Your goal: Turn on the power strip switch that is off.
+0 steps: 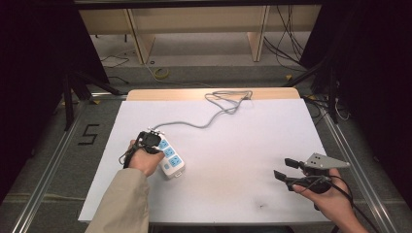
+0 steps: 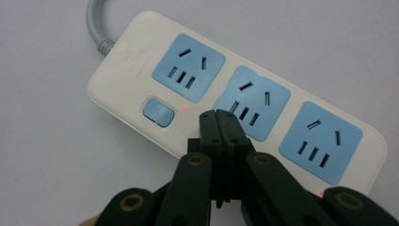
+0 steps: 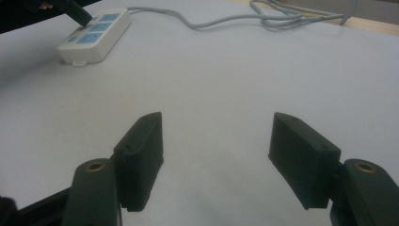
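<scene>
Your left gripper [image 2: 220, 117], jaws pressed together and holding nothing, sits over the power strip [image 2: 235, 101] near the table's [image 1: 233, 145] left side, tips beside its switch [image 2: 158, 112]. Sockets empty. Your right gripper [image 3: 216, 155], jaws spread, hovers well apart.

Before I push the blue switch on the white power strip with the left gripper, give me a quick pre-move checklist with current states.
1. Left gripper jaws closed to a single tip: ok.
2. Tip lined up with the blue rectangular switch: not ok; it sits right of the switch, by the middle socket.
3. White plastic three-socket power strip lying flat on the white table sheet: ok.
4. Grey cable trailing away toward the far edge, clear of the switch: ok.
5. Right gripper open, apart from the strip near the table's right side: ok.
6. Switch already on: cannot tell; a small red dot glows beside it.
</scene>
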